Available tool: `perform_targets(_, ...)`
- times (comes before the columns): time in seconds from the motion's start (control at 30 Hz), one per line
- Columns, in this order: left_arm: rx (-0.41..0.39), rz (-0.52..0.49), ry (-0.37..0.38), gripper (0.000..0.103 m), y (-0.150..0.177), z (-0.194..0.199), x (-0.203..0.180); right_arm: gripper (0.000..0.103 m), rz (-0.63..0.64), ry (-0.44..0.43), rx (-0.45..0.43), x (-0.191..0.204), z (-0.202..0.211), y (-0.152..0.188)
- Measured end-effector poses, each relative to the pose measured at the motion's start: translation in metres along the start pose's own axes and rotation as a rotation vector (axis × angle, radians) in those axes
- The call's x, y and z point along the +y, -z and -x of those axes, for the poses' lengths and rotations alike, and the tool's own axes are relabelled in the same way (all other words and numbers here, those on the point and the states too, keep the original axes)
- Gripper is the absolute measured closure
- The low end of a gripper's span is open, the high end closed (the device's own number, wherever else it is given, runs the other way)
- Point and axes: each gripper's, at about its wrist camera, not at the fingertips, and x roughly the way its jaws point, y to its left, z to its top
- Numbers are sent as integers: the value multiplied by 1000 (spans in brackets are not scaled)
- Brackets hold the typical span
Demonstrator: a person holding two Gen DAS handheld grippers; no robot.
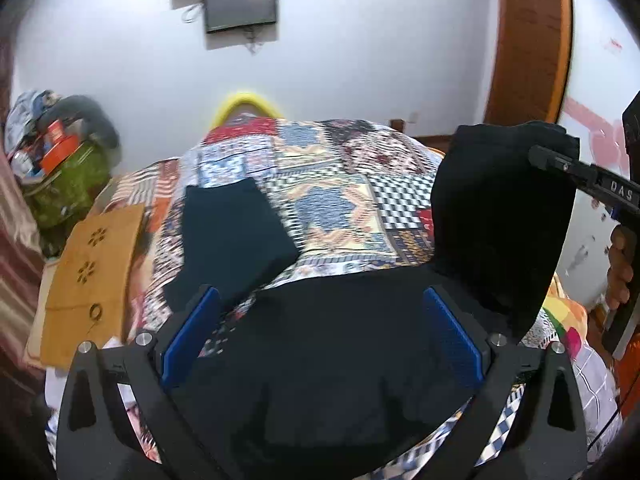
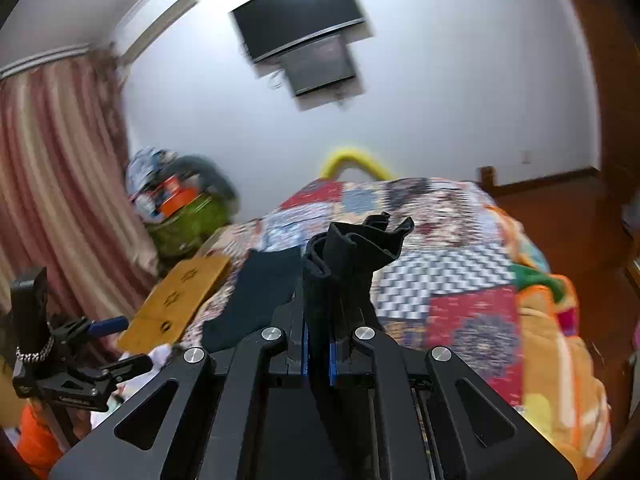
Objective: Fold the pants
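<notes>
The black pants (image 1: 340, 344) lay partly on the patchwork bedspread (image 1: 320, 184), one end lifted clear by the right gripper (image 2: 318, 340), whose jaws were pressed together on a bunched fold of the cloth. The left gripper (image 1: 320, 336) hung over the flat portion with jaws spread, holding nothing. A folded dark garment (image 1: 232, 236) lay just beyond. Risk noted: the pinch held only a crumpled edge (layers uneven), so the fold could slip out or land crooked; the unsecured lower part could drag across the bedspread.
</notes>
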Motion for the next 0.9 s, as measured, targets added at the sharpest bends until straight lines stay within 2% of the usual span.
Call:
perform_targets(0.13,6,68,-23,1,16,10,31,97,56,-86,92,39,-34,23)
perform_targets(0.2,21,99,-33,1,25,11,43,97,89,-124,170,58,-56,43)
perform_targets(0.23,36,119,-39,1,29,9,50,97,116,-144,236,69,-74,61)
perform_targets(0.4,90,192,-48,1,48,2,68,97,201,-171,461,91,-122,130)
perform_targets(0.47,103,211,-50,1,55,0,72,92,221,-166,529,91,-133,150)
perform_targets(0.53,118,216,-53,1,58,-3,74,91,244,-159,518,91,-130,151)
perform_targets(0.6,126,212,-57,1,58,-6,74,85,245,-184,539,89,-127,144)
perform_targets(0.67,124,204,-60,1,54,-8,71,64,235,-190,551,86,-124,136)
perform_targets(0.73,114,198,-55,1,49,-10,69,52,238,-167,516,89,-108,125)
perform_targets(0.9,109,164,-35,1,30,-23,54,51,229,-164,435,72,-83,95)
